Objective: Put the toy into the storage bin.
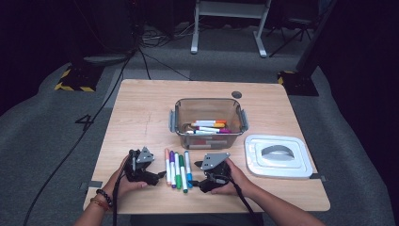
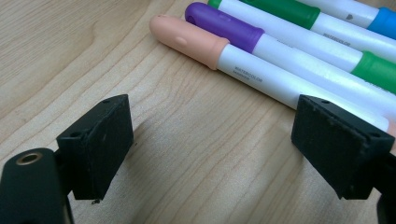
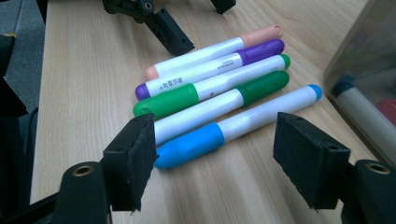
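Table (image 1: pixel 141 108), lid (image 1: pixel 278 156) from above, markers (image 3: pixel 215 102) close

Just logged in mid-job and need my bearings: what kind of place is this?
Probably a recording studio or lab: a lone wooden table on grey carpet, dark surroundings, floor cables and hazard-striped stand bases.

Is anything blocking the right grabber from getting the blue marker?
No, nothing visible is in the way. The right gripper has its jaws open, and the blue marker lies on the table just ahead of them. It is the outermost marker in the row, with the green marker touching only its far side.
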A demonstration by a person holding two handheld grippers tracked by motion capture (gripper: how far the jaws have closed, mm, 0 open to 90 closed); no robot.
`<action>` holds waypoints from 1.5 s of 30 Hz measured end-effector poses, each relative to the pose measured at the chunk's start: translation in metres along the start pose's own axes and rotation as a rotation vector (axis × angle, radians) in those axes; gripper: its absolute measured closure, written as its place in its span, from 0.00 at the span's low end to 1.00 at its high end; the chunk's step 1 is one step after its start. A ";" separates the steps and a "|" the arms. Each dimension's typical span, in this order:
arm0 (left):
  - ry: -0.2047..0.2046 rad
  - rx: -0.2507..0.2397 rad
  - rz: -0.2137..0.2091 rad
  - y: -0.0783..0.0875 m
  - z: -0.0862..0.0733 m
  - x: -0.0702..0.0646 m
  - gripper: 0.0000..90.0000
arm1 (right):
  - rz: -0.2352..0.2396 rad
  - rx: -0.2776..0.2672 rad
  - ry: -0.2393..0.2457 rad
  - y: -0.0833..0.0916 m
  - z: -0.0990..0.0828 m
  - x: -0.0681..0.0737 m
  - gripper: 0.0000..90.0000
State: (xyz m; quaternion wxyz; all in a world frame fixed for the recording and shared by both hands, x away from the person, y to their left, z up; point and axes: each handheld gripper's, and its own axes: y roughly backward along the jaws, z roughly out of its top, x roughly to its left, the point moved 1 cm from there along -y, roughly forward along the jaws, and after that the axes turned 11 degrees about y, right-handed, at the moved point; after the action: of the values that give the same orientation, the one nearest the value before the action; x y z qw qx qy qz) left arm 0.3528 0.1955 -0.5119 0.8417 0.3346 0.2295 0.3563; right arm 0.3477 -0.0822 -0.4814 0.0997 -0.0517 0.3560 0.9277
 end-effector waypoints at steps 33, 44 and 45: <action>-0.004 -0.001 -0.002 0.000 0.000 0.000 0.15 | -0.092 0.142 -0.136 0.014 -0.043 -0.036 0.80; -0.004 -0.001 -0.002 0.000 0.000 0.000 0.15 | -0.030 0.139 -0.070 0.017 -0.044 -0.042 0.83; -0.005 0.000 -0.002 0.000 0.000 0.000 0.15 | -0.029 0.139 -0.064 0.018 -0.043 -0.042 0.83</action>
State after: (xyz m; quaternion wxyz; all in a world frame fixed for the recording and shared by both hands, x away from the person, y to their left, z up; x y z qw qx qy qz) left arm 0.3526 0.1958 -0.5118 0.8425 0.3352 0.2278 0.3549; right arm 0.3857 -0.1305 -0.4951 0.1280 -0.0203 0.4154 0.9004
